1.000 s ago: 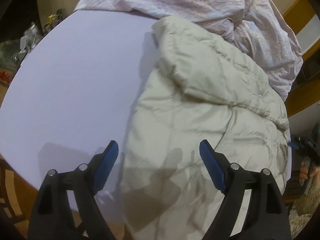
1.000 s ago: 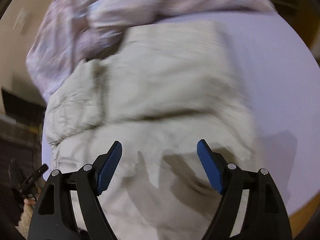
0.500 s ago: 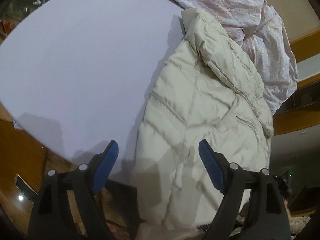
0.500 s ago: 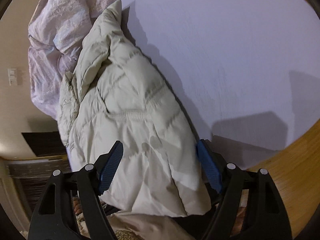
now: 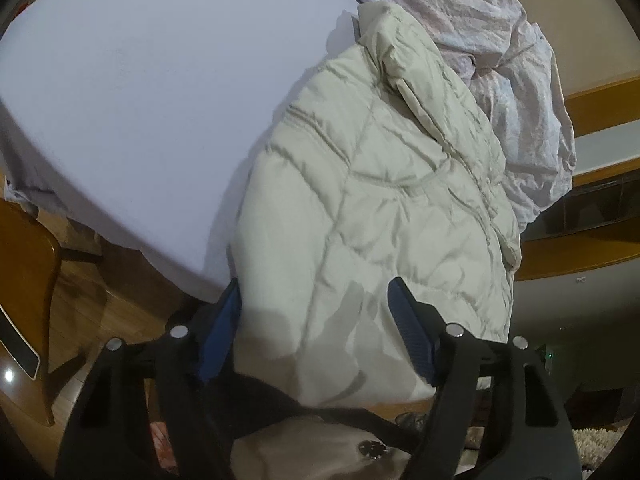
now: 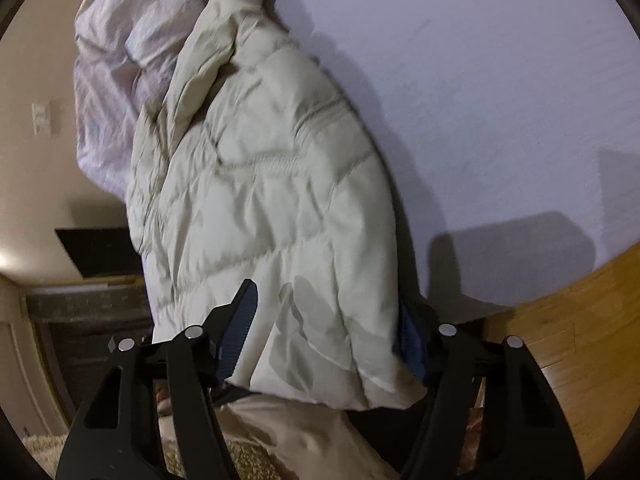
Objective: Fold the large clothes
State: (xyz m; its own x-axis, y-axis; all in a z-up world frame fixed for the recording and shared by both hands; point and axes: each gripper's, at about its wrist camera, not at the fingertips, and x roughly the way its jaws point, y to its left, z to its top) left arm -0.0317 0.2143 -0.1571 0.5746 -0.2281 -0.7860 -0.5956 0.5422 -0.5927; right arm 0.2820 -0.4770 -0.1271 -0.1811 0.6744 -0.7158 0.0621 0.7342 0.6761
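Observation:
A cream quilted puffer jacket (image 5: 380,200) lies on a white table (image 5: 152,92), its near end hanging over the table's front edge. It also shows in the right wrist view (image 6: 272,184). My left gripper (image 5: 320,332) is open, its blue fingers either side of the jacket's hanging end. My right gripper (image 6: 328,332) is open too, straddling the same end from the other side. The right gripper's right finger is partly hidden behind the jacket.
A crumpled pink-white sheet (image 5: 500,40) is piled at the table's far side, against the jacket; it also shows in the right wrist view (image 6: 120,64). A wooden chair (image 5: 24,280) stands at the left. Wooden floor (image 6: 560,352) lies below the table's edge.
Both grippers have pulled back and dropped to the table's front edge. They now straddle the jacket's hanging end, still open.

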